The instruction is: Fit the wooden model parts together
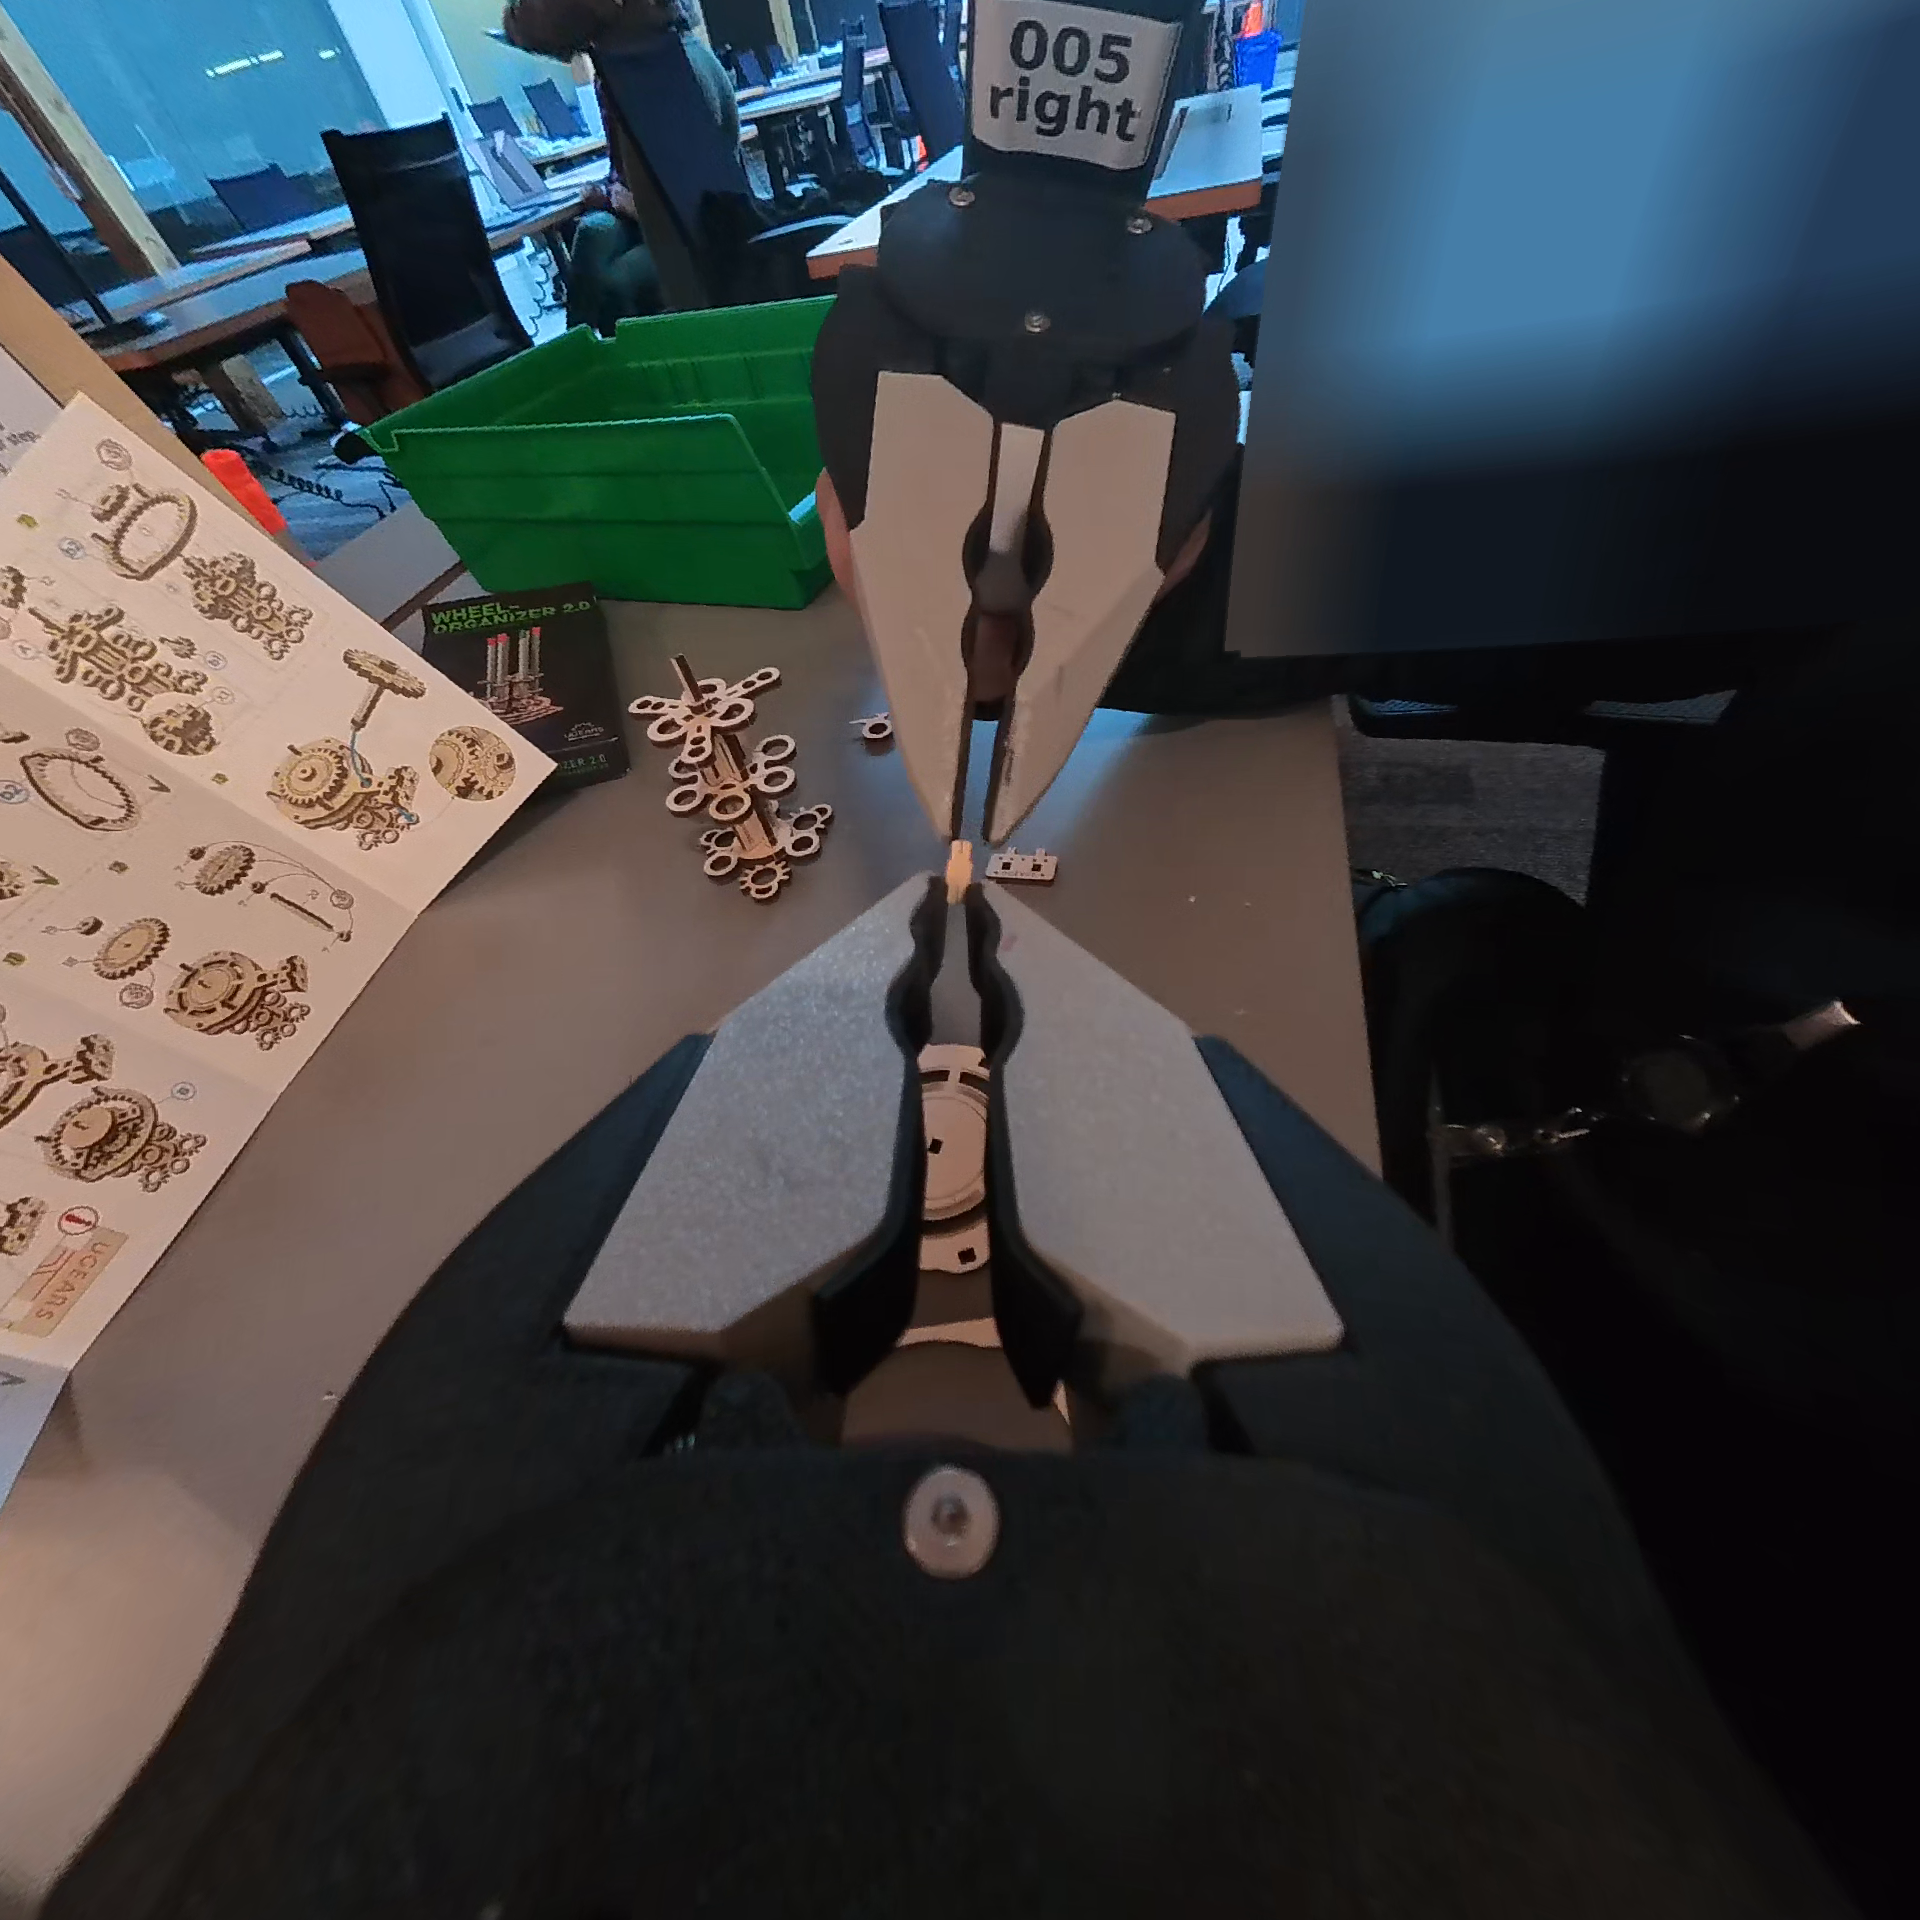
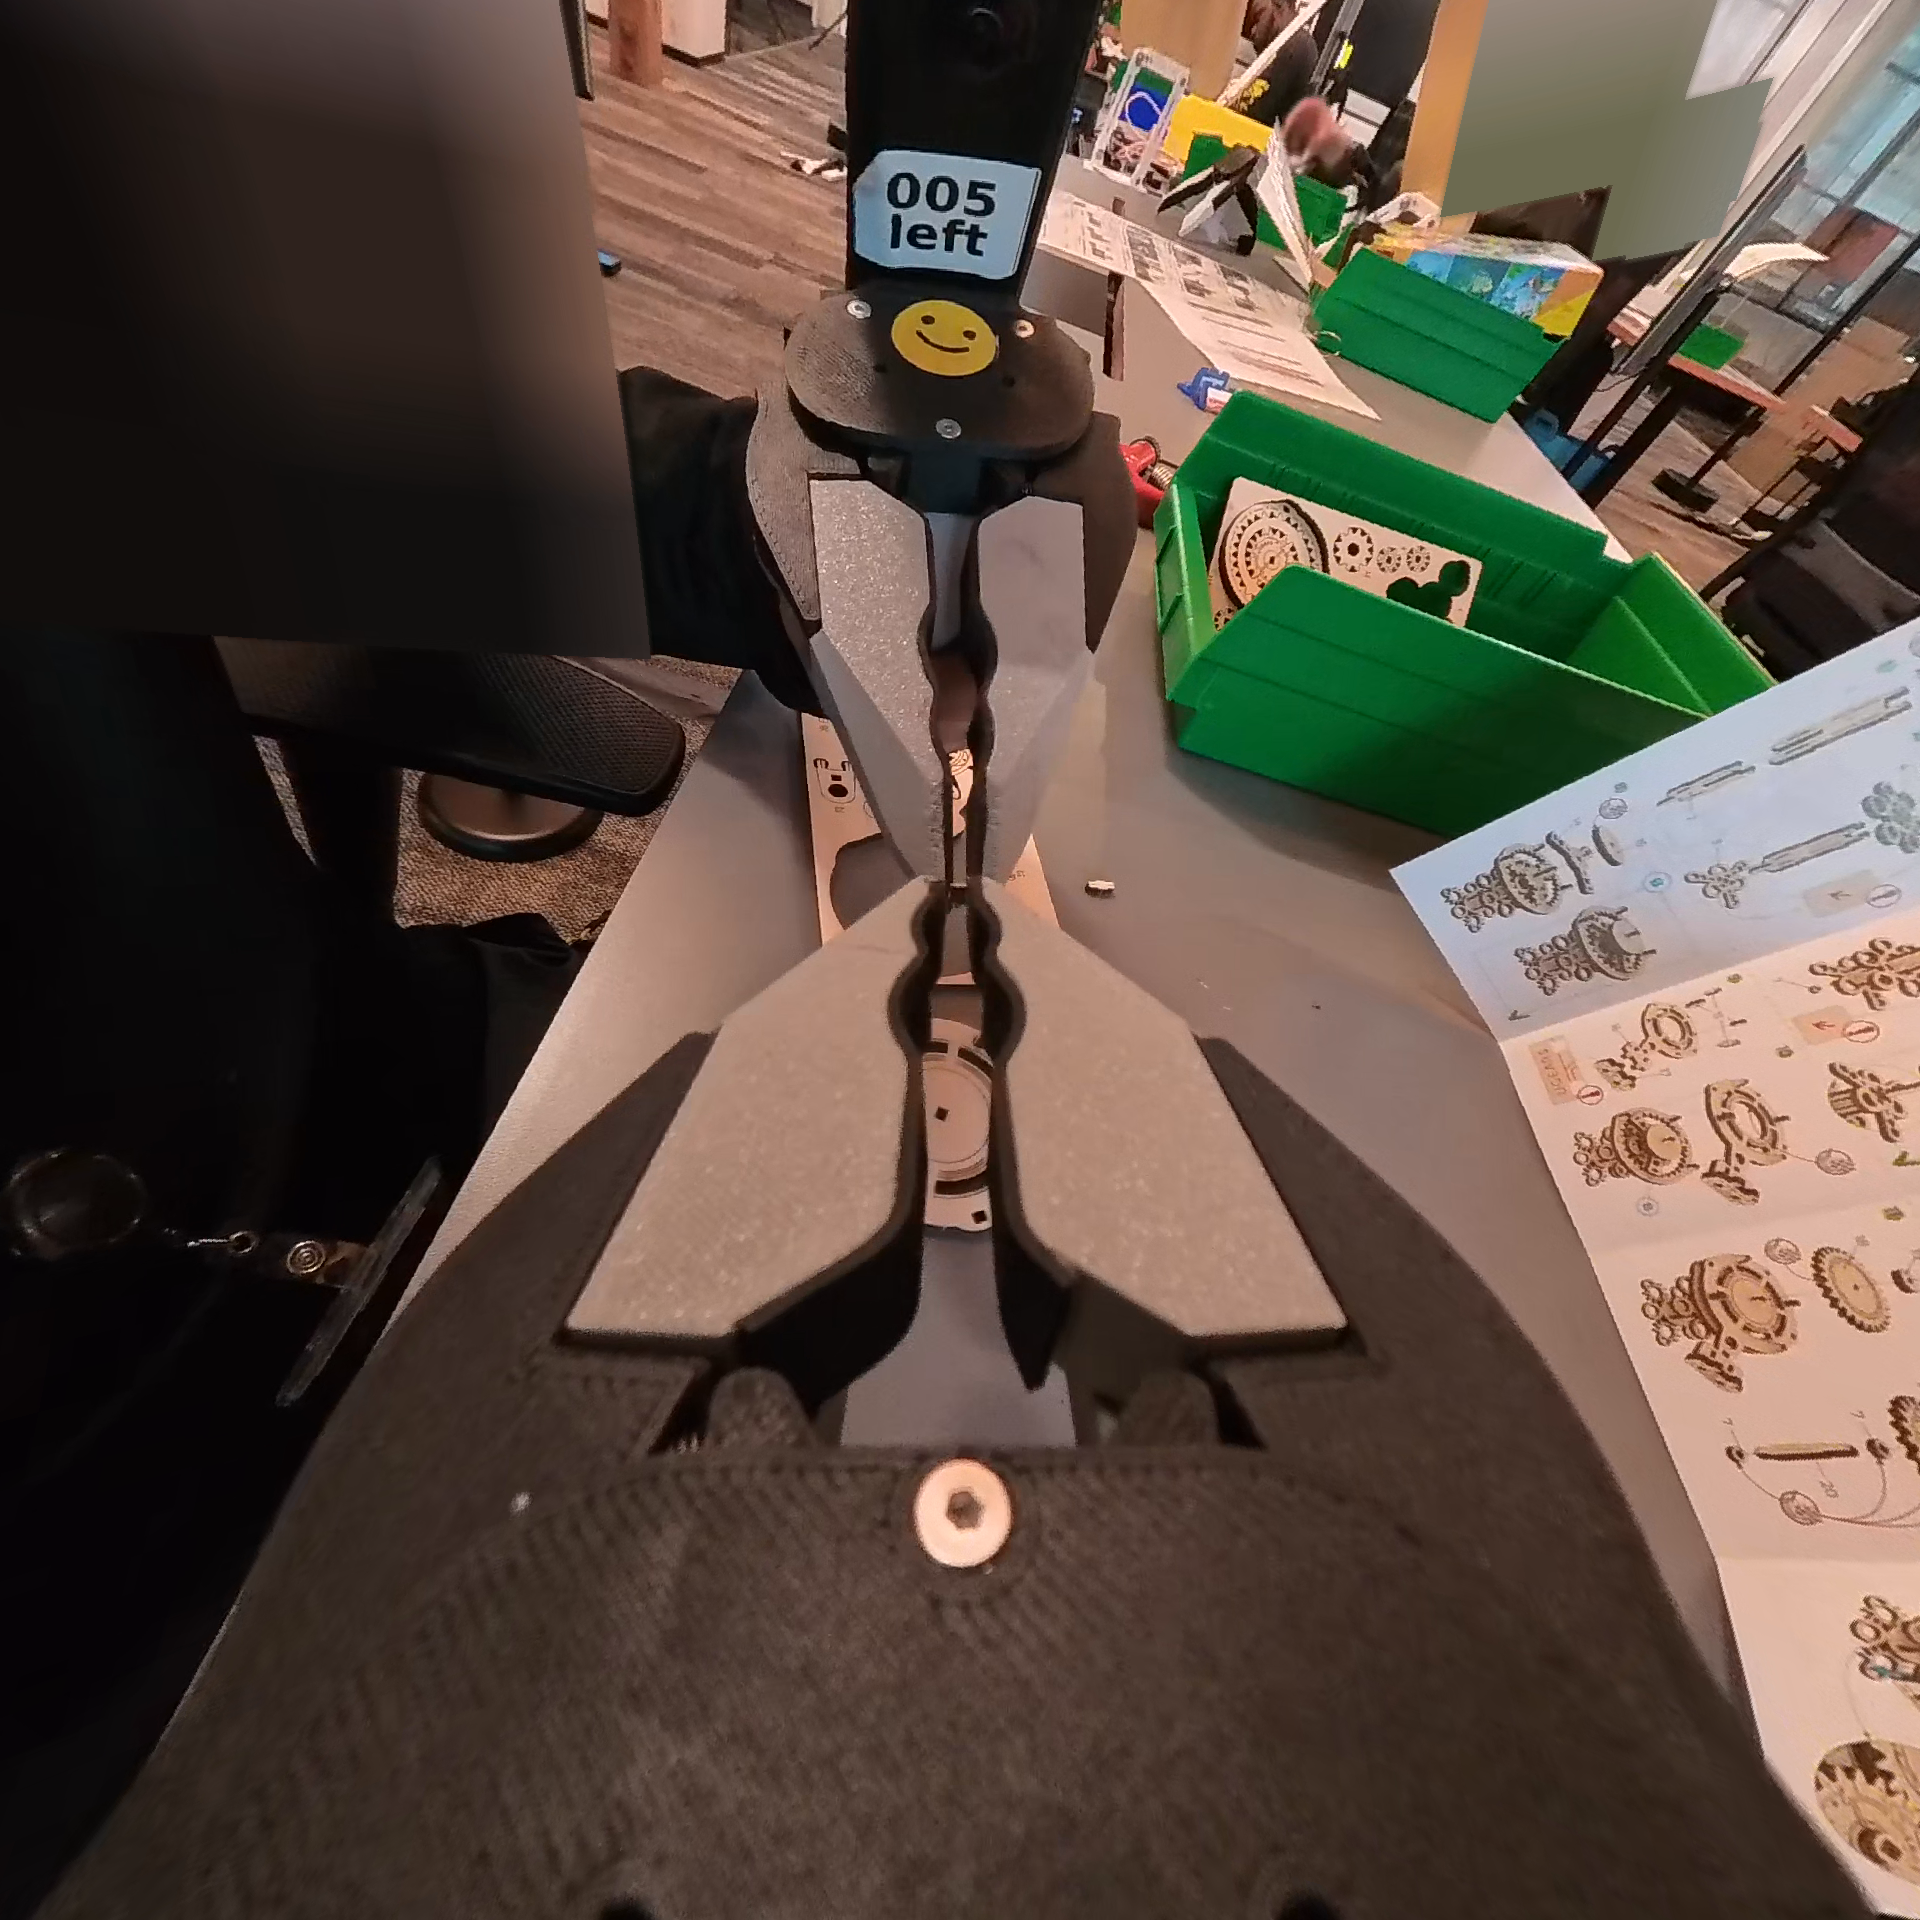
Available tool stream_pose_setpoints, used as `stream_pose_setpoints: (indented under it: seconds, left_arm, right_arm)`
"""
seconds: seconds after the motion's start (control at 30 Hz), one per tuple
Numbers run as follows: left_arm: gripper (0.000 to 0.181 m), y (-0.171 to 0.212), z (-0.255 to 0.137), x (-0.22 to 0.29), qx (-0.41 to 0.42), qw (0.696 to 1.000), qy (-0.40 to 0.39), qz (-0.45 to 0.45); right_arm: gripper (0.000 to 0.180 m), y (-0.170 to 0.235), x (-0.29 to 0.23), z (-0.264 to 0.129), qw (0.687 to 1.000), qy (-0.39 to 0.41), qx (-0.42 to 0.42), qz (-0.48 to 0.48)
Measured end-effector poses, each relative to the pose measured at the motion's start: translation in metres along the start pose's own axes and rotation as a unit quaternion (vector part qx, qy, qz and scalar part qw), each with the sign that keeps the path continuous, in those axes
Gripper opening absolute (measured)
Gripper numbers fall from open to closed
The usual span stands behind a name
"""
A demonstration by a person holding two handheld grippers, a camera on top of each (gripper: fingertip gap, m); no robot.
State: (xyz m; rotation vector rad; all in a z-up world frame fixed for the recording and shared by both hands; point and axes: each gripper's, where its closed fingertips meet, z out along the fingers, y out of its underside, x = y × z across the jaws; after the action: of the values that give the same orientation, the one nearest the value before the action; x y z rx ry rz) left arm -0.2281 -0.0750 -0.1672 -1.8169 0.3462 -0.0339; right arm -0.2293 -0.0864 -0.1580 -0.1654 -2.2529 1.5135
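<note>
My left gripper (image 1: pixel 956 891) and right gripper (image 2: pixel 956 896) meet tip to tip above the grey table (image 1: pixel 1195 935). The left gripper is shut on a small pale wooden piece (image 1: pixel 958 862) that sticks out of its tips. In the left wrist view the right gripper (image 1: pixel 971 834) comes down from above, its fingers almost closed on a thin dark-edged wooden part (image 1: pixel 966 769) seen edge-on, touching the pale piece. In the right wrist view the left gripper (image 2: pixel 956 871) hangs opposite. A round wooden disc (image 1: pixel 951 1143) lies on the table under the fingers; it also shows in the right wrist view (image 2: pixel 956 1132).
A wooden assembly with ring-shaped lobes (image 1: pixel 727 779) and small loose parts (image 1: pixel 1023 864) lie beyond the tips. A green bin (image 1: pixel 623 478), a dark box (image 1: pixel 530 675) and an instruction sheet (image 1: pixel 208 831) are at left. Another green bin (image 2: pixel 1403 675) holds a cut wooden sheet (image 2: pixel 1340 551). The table edge (image 1: pixel 1351 935) is close. The round wooden disc (image 1: pixel 951 1143) sits 8 centimeters or so from the ends of my left fingers.
</note>
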Motion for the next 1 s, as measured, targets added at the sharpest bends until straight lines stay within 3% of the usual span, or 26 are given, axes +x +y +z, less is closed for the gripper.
stream_pose_setpoints:
  seconds: [0.77, 1.0]
  left_arm:
    - [0.001, 0.0, 0.002, 0.001, 0.0, 1.0, 0.003, -0.001]
    - [0.007, 0.019, -0.001, -0.014, -0.046, 0.997, -0.023, -0.048]
  right_arm:
    - [0.0, 0.005, 0.0, 0.002, 1.0, 0.005, -0.017, -0.007]
    - [0.0, 0.016, 0.013, 0.001, 0.998, 0.032, -0.047, 0.011]
